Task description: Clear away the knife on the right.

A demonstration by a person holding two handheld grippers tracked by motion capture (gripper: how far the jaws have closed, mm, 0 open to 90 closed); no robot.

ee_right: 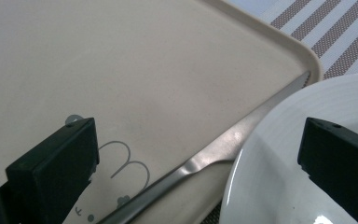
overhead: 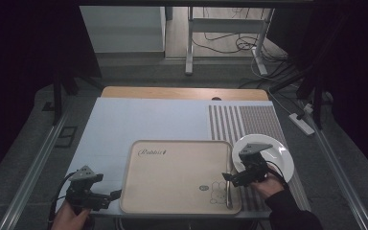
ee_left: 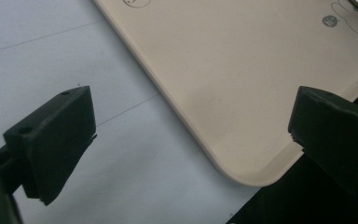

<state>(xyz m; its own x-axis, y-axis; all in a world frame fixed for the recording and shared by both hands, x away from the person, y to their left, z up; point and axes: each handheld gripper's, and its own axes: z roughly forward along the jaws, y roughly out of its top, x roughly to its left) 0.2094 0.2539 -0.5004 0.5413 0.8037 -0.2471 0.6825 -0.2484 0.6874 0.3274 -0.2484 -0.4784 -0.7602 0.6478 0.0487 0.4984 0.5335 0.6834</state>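
Straddling tray (ee_right: 168, 70) edge: right gripper (ee_right: 200, 154) spread over knife (ee_right: 223, 144), plate (ee_right: 279, 163); left gripper (ee_left: 191, 135) spread.

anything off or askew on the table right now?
Nothing spilled or broken. The knife lies along the right edge of the beige tray, beside the white plate, which sits off the tray on the striped mat. Both grippers, left and right, are open and empty.
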